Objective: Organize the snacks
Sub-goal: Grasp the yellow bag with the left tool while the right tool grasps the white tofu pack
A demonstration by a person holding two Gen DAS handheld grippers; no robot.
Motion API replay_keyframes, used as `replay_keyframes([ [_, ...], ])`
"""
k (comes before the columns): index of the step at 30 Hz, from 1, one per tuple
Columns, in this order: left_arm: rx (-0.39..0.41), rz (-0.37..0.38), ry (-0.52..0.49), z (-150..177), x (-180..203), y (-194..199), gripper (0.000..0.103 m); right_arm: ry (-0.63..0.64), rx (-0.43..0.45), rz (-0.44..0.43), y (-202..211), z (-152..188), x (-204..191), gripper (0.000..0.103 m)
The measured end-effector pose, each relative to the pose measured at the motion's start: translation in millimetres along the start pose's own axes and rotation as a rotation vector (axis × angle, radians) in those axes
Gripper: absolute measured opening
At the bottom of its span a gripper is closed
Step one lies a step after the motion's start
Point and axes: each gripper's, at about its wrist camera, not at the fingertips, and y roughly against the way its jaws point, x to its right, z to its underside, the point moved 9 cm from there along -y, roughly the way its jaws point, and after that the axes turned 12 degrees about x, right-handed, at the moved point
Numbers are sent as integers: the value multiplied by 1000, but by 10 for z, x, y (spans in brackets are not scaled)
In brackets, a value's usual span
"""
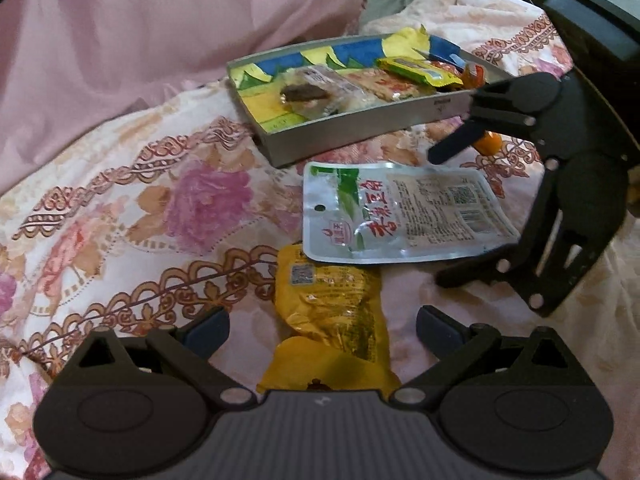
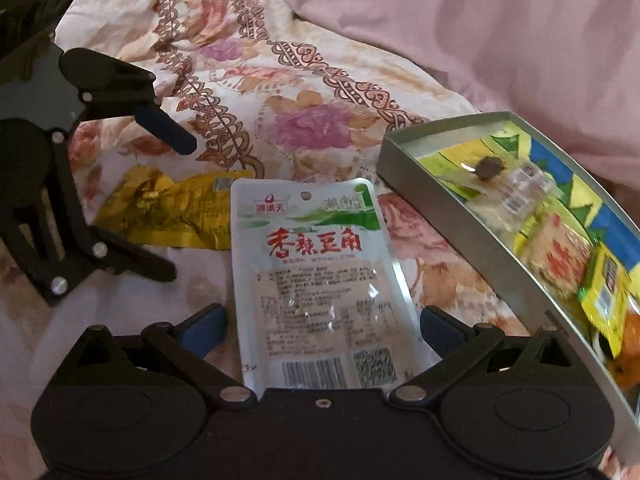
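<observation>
Nearest the left gripper (image 1: pixel 323 330), a crinkled yellow foil snack packet (image 1: pixel 330 312) lies flat on the bed, its lower end reaching in between the gripper's two spread, blue-padded fingers, which are released and touch nothing. The right gripper (image 2: pixel 323 326) is likewise released, its fingers wide apart on either side of the bottom edge of a glossy white and silver pouch (image 2: pixel 316 276) with a green band, red characters, a punched hang hole and a barcode. The pouch lies flat, and its top corner overlaps the yellow packet's end.

Both packets rest on a soft floral bedspread (image 1: pixel 168 208), cream with pink blooms and brown scrolled borders, slightly rumpled.

Just beyond the pouch sits a shallow rectangular metal tin lid (image 1: pixel 340 128) with dull grey walls and a blue, yellow and green printed lining. Inside it lie several wrapped snacks: a clear wrapper holding a dark brown piece (image 1: pixel 304 94), a pale red-printed packet (image 1: pixel 384 84), and a yellow-green wrapper (image 1: pixel 420 68).

Farthest back, smooth pink fabric (image 1: pixel 140 32) lies in loose folds along the bed's far edge.
</observation>
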Motion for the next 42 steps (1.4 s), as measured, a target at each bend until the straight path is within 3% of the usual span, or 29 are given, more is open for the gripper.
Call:
replay_keyframes([
  [7, -39, 70, 5, -5, 7, -60, 92, -40, -82, -169, -191, 15, 125, 102],
  [12, -55, 82, -8, -22, 29, -66, 84, -17, -103, -212, -247, -12, 123, 102],
  [20, -84, 47, 55, -29, 50, 6, 62, -70, -65, -123, -103, 63, 127, 96],
  [25, -94, -12, 119, -32, 52, 47, 56, -144, -43, -24, 52, 105, 113, 87],
  [30, -91, -74, 204, -9, 62, 96, 53, -295, -38, 72, 239, 193, 109, 82],
  [35, -85, -91, 295, 24, 51, 165, 52, -501, -27, 81, 478, 296, 98, 75],
  [42, -83, -96, 314, 81, 142, 256, 52, -572, -8, 142, 717, 430, -79, 73],
])
